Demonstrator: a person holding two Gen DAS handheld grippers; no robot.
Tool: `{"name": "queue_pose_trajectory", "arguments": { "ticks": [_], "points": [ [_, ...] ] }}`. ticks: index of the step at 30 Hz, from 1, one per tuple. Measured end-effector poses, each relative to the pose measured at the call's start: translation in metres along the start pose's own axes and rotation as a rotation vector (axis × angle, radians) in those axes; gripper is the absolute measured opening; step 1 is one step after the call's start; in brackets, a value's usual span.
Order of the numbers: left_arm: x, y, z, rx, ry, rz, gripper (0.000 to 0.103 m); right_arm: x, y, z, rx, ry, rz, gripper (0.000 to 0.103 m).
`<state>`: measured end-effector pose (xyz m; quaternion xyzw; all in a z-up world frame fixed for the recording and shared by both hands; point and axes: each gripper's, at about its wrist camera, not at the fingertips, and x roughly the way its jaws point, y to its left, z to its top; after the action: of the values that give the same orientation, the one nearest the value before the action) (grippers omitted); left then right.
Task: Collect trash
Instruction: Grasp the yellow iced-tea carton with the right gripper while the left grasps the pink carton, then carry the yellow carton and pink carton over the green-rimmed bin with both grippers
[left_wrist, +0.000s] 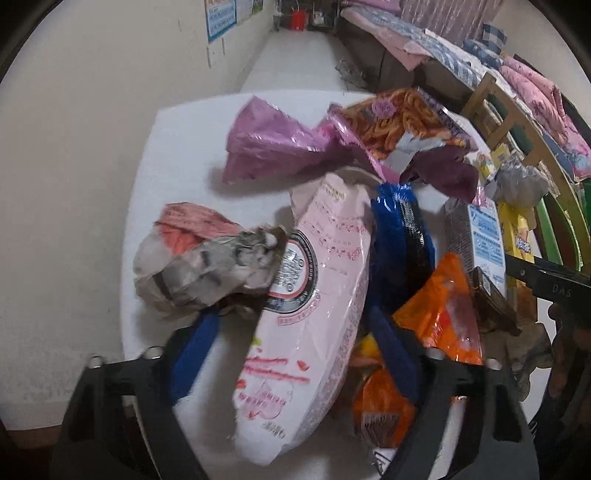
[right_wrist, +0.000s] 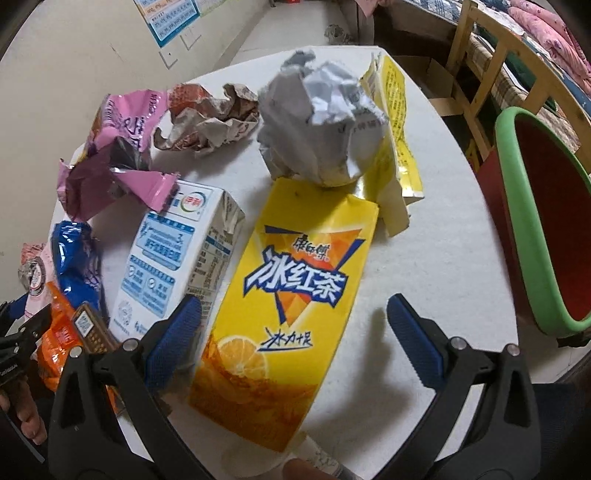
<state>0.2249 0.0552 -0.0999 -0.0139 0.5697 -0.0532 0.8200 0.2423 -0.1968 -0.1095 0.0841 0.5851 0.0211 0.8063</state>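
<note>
The flattened yellow iced-tea carton (right_wrist: 284, 295) lies mid-surface, just right of the white milk carton (right_wrist: 173, 258). Right tongs (right_wrist: 295, 339) straddle it, wide (pads not yet touching). Left tongs (left_wrist: 295, 332) bracket a pink plastic pouch (left_wrist: 306, 314), unclamped. Grasping step; next, close and lift toward the green-rimmed bin (right_wrist: 517, 206).

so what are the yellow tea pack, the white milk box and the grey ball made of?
Yellow tea pack: flattened printed carton, probably coated paperboard; slight sheen, crisp folds.
White milk box: likely the same laminated board; still box-shaped, sharp edges, printed panels.
Grey ball: crumpled paper, matte; dense sharp creases, faint print showing.
</note>
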Motion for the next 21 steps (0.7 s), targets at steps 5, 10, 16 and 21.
{"name": "queue_pose_trajectory", "arguments": {
  "ticks": [5,10,16,21],
  "points": [
    [0.008,-0.007,0.003,0.016,0.034,-0.002,0.063,0.004,-0.001,-0.003,-0.036,0.008,0.002,0.079],
    [-0.005,-0.012,0.004,0.027,0.005,-0.016,0.038,-0.014,-0.001,-0.005,-0.047,0.001,0.048,0.070],
    [-0.044,-0.017,-0.002,0.003,-0.091,-0.036,0.036,-0.044,0.000,-0.015,-0.074,-0.048,0.061,0.070],
    [-0.078,-0.023,-0.014,-0.047,-0.185,-0.060,0.036,-0.074,0.009,-0.028,-0.132,-0.136,0.075,0.070]
  ]
}}
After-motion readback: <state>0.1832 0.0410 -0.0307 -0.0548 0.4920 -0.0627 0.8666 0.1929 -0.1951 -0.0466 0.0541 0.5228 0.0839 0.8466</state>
